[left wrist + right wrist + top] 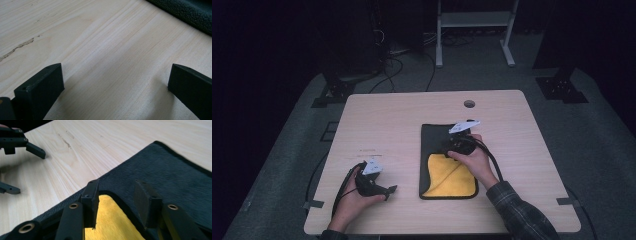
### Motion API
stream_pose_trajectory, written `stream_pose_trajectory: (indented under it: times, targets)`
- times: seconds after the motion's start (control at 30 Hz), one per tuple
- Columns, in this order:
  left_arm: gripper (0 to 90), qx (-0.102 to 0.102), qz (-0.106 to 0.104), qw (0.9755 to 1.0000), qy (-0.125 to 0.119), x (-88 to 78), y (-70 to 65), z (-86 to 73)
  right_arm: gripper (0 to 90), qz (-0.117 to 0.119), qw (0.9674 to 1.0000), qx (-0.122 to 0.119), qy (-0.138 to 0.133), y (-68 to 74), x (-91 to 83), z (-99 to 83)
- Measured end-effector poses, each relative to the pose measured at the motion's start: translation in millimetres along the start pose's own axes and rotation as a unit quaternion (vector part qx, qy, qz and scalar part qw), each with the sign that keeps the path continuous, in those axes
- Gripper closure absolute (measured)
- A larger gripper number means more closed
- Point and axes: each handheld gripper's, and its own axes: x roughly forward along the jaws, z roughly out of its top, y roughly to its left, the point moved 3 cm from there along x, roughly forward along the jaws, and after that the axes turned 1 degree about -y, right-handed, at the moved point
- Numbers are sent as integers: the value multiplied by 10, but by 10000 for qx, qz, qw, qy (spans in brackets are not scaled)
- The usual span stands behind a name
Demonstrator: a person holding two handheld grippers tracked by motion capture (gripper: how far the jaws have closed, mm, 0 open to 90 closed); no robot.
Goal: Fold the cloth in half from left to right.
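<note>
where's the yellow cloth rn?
High view: the yellow cloth lies right of table centre, on the near half of the dark mat, just under the right gripper. In the right gripper view it shows between that gripper's jaws.

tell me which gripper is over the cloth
The right gripper: it hangs over the black and yellow cloth, while the left gripper sits on bare table beside it.

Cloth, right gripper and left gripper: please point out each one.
cloth (434, 142): high view, on its dark upper part.
right gripper (117, 195): right gripper view, midway between its fingertips.
left gripper (115, 80): left gripper view, midway between its fingertips.
</note>
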Motion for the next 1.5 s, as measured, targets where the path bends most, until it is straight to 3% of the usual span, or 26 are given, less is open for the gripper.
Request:
stream_pose_trajectory:
  times: [0.5, 0.67, 0.8, 0.93, 1.13, 1.27, 1.5]
  targets:
    - [0, 0, -3, 10000, 13, -2, 0, 0, 572, -74, 9986, -295, 424, 36, 453, -96]
    - [0, 1, -2, 10000, 14, -2, 0, 0, 718, -97, 9978, -472, 465, 58, 461, -124]
    - [0, 0, -1, 10000, 15, -2, 0, 0, 826, 73, 9981, -401, 461, 65, 448, -138]
    - [0, 0, -2, 10000, 9, -1, 0, 0, 839, 184, 9988, -269, 364, 67, 364, -95]
    - [0, 1, 0, 10000, 0, 0, 0, 0, 842, 264, 9991, -247, 234, 64, 100, -52]
    - [0, 10, 5, 10000, 2, -1, 2, 0, 843, 366, 9991, -139, 171, 66, -56, -71]
    - [0, 2, 0, 10000, 8, -1, 0, 0, 842, 409, 9988, -196, 197, 113, -285, -177]
